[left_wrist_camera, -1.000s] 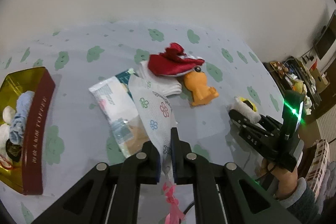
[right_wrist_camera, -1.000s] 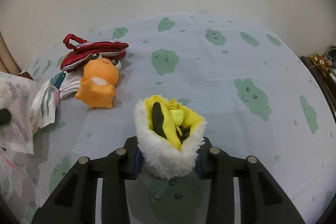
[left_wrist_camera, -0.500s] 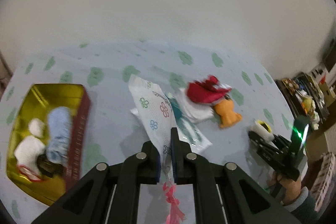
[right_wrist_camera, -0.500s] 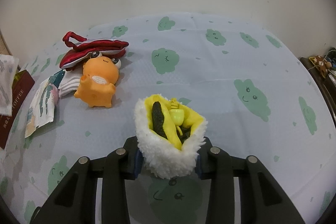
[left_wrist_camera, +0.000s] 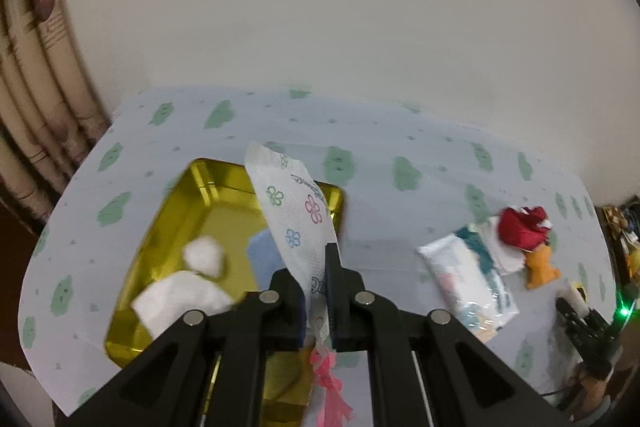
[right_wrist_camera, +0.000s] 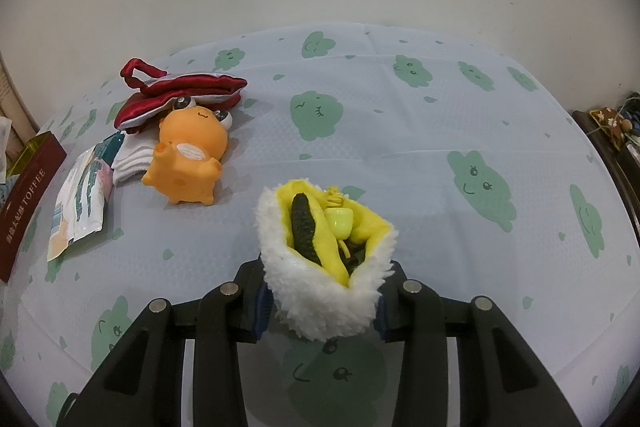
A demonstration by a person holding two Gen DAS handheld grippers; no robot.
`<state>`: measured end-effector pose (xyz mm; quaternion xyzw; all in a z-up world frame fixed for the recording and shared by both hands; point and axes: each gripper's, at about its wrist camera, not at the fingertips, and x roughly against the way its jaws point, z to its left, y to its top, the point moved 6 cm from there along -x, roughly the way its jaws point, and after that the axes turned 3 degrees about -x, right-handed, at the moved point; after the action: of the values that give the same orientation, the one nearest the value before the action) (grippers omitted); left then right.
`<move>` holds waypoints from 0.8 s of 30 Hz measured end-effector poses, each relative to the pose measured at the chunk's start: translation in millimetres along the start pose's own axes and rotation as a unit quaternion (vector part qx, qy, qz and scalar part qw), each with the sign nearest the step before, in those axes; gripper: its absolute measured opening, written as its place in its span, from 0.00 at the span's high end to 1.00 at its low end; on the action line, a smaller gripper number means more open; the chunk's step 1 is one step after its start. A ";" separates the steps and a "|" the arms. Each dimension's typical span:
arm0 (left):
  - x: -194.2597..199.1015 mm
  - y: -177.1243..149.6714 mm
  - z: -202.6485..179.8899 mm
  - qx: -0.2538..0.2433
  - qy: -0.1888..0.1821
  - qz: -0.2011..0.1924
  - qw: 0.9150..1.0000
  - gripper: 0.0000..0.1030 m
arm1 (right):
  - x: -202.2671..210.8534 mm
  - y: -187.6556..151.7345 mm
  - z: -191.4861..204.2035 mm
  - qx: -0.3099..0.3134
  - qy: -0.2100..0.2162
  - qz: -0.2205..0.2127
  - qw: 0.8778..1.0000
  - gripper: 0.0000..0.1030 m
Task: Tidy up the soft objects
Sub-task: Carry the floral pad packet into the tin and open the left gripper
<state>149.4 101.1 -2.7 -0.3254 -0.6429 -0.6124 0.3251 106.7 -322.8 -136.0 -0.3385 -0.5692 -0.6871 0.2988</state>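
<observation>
The left gripper (left_wrist_camera: 318, 291) was clamped tight on a white flower-printed packet (left_wrist_camera: 298, 223), a pink ribbon (left_wrist_camera: 330, 387) trailing below its fingers. Only the left wrist view showed the inside of the gold tin (left_wrist_camera: 168, 227) lying under that packet: a folded white cloth (left_wrist_camera: 180, 301), a white fluffy ball (left_wrist_camera: 204, 255) and something pale blue (left_wrist_camera: 262, 259), all blurred. To the right on the cloud-print tablecloth (left_wrist_camera: 380, 147) lay a plastic-wrapped pack (left_wrist_camera: 466, 285), white folded cloth, a red satin pouch (left_wrist_camera: 520, 227) and an orange toy (left_wrist_camera: 538, 267), small and soft-edged there. At the far right edge the other gripper appeared, with a green light and a hand under it.

The right wrist view gave those same things sharply. The right gripper (right_wrist_camera: 320, 307) had its fingers pressed against both sides of a white fleecy pouch with yellow lining (right_wrist_camera: 320, 267), which sat on the cloth; inside it were a dark ridged piece and a pale green cup-shaped charm (right_wrist_camera: 339, 221). The orange frog toy (right_wrist_camera: 188, 159) lay on its back to the far left of that, its eyes tucked under the red pouch (right_wrist_camera: 180, 91). Left of the frog were stacked white cloths (right_wrist_camera: 132, 157) and the wrapped pack (right_wrist_camera: 78, 195). Of the tin, this view showed only its maroon side lettered TOFFEE (right_wrist_camera: 28, 195), not the contents.
</observation>
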 end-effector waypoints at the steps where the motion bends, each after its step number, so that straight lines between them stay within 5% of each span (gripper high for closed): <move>1: -0.9 0.3 8.9 0.004 0.009 0.002 1.000 0.93 | 0.1 0.0 0.1 0.000 0.000 0.000 1.000 0.63; 11: -15.6 3.8 60.4 0.023 0.046 0.023 0.998 0.93 | -0.7 0.2 0.5 0.002 -0.001 0.000 1.000 0.62; 24: -60.8 0.7 75.0 0.061 -0.031 0.074 0.995 0.93 | -0.5 -0.2 0.6 0.004 -0.003 0.000 1.000 0.62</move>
<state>183.6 174.8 -54.9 -0.3701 -0.6630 -0.5363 0.3686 106.9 -322.1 -136.5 -0.3394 -0.5725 -0.6839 0.2988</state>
